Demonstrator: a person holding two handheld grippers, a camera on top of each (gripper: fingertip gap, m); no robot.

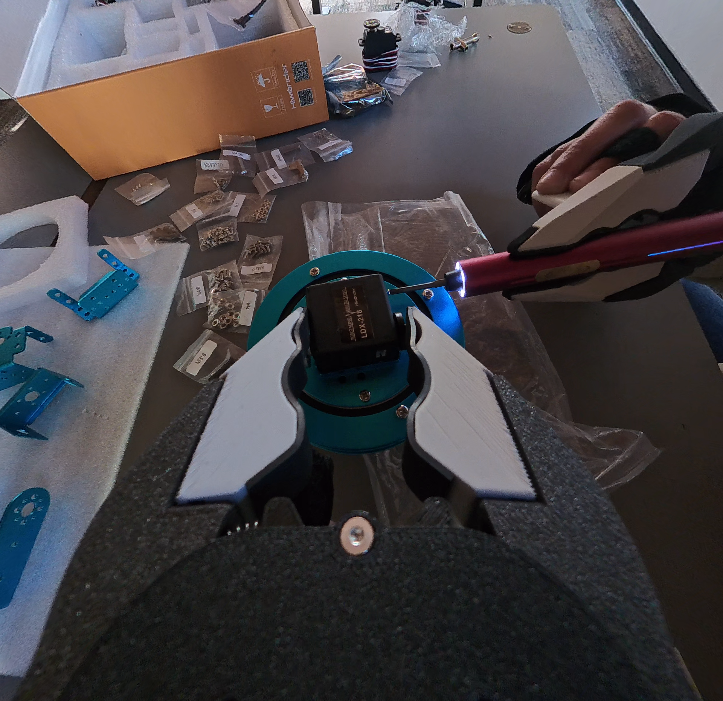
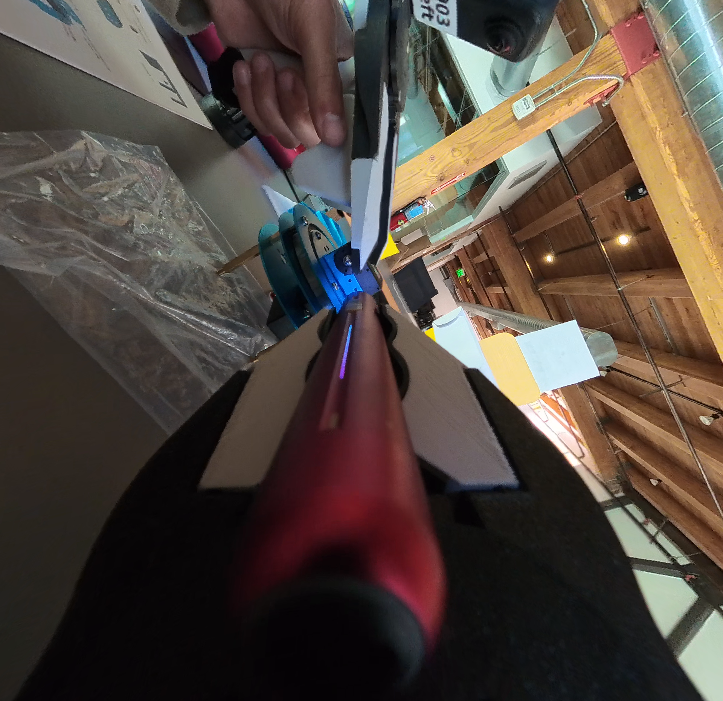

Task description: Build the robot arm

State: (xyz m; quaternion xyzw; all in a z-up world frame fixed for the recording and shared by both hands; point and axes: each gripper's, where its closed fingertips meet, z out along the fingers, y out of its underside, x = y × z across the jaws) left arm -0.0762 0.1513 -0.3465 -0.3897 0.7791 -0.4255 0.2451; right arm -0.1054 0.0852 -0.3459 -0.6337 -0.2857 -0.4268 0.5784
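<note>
My left gripper (image 1: 354, 314) is shut on a black servo motor (image 1: 350, 324) that stands on a round teal metal base (image 1: 450, 330) on the dark table. My right gripper (image 2: 356, 314) is shut on a red electric screwdriver (image 2: 344, 467) with its front light on. In the left wrist view the right gripper (image 1: 516, 269) comes in from the right, and the screwdriver (image 1: 547, 269) lies level with its thin bit (image 1: 414, 287) at the servo's upper right side. In the right wrist view the teal base (image 2: 289, 267) appears on edge, with the left gripper's finger (image 2: 371, 212) above it.
An open orange cardboard box (image 1: 176, 107) with white foam stands at the back left. Several small bags of screws (image 1: 227, 259) lie left of the base. Blue metal brackets (image 1: 98, 287) rest on white foam at the left. A clear plastic bag (image 1: 430, 228) lies under the base. Another servo (image 1: 377, 44) sits at the back.
</note>
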